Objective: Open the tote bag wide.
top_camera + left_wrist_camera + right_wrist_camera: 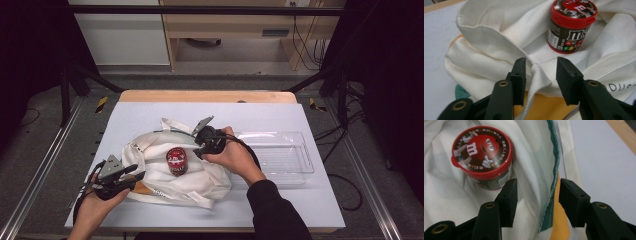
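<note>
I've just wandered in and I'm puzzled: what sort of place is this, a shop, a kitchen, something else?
Most likely a lab or recording workspace, not a shop or kitchen. A white-topped table stands inside a black metal frame, loose cables run over the floor behind it, and a person works on a white cloth bag with a handheld gripper.

bag (pixel 200 182): white cloth, crumpled, mid-table | candy tub (pixel 177 161): red-lidded, brown, upright on bag
</note>
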`<state>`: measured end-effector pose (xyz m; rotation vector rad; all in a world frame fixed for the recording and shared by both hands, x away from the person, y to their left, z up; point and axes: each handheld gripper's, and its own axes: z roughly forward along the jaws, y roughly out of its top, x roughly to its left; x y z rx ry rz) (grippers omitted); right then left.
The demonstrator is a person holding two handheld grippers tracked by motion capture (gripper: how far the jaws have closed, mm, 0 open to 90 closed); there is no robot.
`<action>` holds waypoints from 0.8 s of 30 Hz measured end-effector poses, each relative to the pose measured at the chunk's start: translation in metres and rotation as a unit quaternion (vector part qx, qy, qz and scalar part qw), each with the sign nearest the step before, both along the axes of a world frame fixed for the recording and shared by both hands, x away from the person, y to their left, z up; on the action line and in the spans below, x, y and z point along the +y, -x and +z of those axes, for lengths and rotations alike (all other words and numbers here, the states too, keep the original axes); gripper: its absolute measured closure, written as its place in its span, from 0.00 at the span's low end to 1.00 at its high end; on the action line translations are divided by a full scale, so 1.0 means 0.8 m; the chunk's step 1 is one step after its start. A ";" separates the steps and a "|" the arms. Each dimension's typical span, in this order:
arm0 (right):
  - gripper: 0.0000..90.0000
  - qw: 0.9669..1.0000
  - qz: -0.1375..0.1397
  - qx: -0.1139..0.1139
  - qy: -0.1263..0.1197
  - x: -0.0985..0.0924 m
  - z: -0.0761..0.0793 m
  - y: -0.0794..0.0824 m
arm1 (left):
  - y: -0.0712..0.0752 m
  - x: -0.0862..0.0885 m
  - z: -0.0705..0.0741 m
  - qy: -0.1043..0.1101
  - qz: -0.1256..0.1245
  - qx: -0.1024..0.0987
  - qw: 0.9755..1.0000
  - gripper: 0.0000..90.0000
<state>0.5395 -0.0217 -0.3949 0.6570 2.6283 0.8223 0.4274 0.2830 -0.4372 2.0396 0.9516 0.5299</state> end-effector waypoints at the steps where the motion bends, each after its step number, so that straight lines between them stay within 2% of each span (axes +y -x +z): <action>1: 0.57 1.000 0.001 0.004 0.006 0.002 -0.003 -0.003 | 0.000 -0.001 -0.001 -0.004 0.000 0.002 1.000 0.70; 4: 0.65 1.000 0.001 0.007 0.016 0.004 -0.009 -0.006 | 0.001 -0.004 -0.002 -0.016 -0.002 -0.003 1.000 0.77; 5: 0.76 1.000 -0.003 0.006 0.021 0.004 -0.009 -0.010 | 0.001 -0.004 -0.002 -0.018 -0.003 -0.001 1.000 0.82; 6: 0.76 1.000 -0.003 0.006 0.021 0.004 -0.009 -0.010 | 0.001 -0.004 -0.002 -0.018 -0.003 -0.001 1.000 0.83; 7: 0.85 1.000 -0.007 0.005 0.021 0.004 -0.008 -0.013 | 0.000 -0.004 -0.003 -0.018 -0.005 0.004 1.000 0.86; 9: 0.91 1.000 -0.009 0.007 0.022 0.003 -0.006 -0.016 | 0.000 -0.005 -0.004 -0.019 -0.006 0.005 1.000 0.89; 15: 0.94 0.999 -0.029 0.007 0.012 0.001 -0.003 -0.026 | 0.004 -0.006 -0.003 -0.037 -0.015 0.004 0.999 0.92; 20: 0.95 0.998 -0.061 -0.005 -0.013 -0.010 0.016 -0.044 | 0.011 0.001 -0.001 -0.037 -0.017 0.003 0.999 0.92; 22: 0.95 0.998 -0.067 -0.002 -0.019 -0.011 0.016 -0.047 | 0.011 0.004 -0.002 -0.038 -0.018 0.006 0.999 0.92; 24: 0.95 0.997 -0.073 0.003 -0.011 -0.011 0.012 -0.053 | 0.010 0.006 -0.005 -0.034 -0.020 0.009 0.999 0.92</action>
